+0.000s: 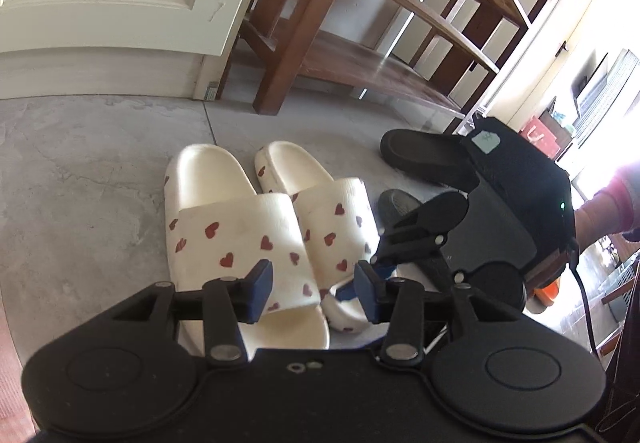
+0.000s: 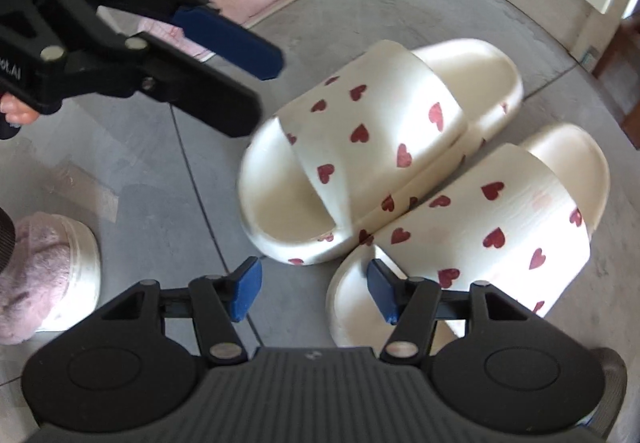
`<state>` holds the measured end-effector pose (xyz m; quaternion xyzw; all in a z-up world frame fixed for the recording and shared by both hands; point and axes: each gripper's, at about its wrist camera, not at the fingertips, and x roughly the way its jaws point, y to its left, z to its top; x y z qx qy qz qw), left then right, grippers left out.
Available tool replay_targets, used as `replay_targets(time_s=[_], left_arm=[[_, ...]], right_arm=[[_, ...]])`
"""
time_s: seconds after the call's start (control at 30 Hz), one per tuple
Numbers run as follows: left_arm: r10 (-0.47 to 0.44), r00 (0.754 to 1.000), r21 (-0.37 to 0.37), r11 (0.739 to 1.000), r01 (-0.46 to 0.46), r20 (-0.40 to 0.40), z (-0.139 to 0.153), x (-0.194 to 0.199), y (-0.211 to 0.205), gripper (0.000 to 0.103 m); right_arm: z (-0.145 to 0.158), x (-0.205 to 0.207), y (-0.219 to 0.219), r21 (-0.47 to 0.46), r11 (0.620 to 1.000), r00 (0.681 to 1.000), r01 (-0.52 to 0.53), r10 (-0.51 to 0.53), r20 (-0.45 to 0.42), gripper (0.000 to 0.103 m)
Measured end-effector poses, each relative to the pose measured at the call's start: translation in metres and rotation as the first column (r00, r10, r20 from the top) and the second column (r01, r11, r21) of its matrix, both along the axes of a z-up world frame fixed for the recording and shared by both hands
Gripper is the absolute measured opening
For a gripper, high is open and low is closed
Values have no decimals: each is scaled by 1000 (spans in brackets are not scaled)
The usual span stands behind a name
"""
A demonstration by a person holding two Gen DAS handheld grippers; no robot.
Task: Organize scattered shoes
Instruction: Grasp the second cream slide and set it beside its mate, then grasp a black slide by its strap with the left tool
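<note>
Left wrist view is showing two cream foam slides printed with red hearts (image 1: 256, 227) lying side by side, touching, on the grey concrete floor (image 1: 80, 171). Both are sitting just ahead of the left gripper (image 1: 314, 289) (fingers spread, gripping nothing). The right gripper (image 2: 314, 289) is hovering open too, its right fingertip (image 2: 382, 291) over the nearer slide's toe.

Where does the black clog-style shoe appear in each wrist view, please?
Left wrist view: the black clog-style shoe lies on the grey floor at right of centre, beyond the right gripper.
Right wrist view: not in it.
Shared landmark: the pair of cream heart-print slides.
</note>
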<state>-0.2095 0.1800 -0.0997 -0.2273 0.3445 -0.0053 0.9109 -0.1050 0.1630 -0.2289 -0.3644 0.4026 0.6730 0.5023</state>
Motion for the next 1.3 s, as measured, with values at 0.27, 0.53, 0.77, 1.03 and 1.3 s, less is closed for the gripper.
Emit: replay_targets(time_s=[0.27,0.53,0.77,1.03,1.3], left_arm=[[-72,994,-70,995,77,77,2,31,-16,47],[-395,913,54,919,391,100,2,103,-106,51],[-615,787,190,779,597,47,-14,158,-193,51],[-695,718,60,716,695,-23,-47,215,-233,38],[-769,634,-24,637,770,-80,-58,233,-235,22]], right_arm=[[35,18,-48,38,999,1000,1,0,-20,62],[94,124,-190,299,779,819,552,-573,-22,81],[118,148,-278,453,511,584,731,-812,-26,93],[92,129,-304,348,626,672,698,-741,-15,93],[67,107,-305,293,738,761,607,-647,52,93]])
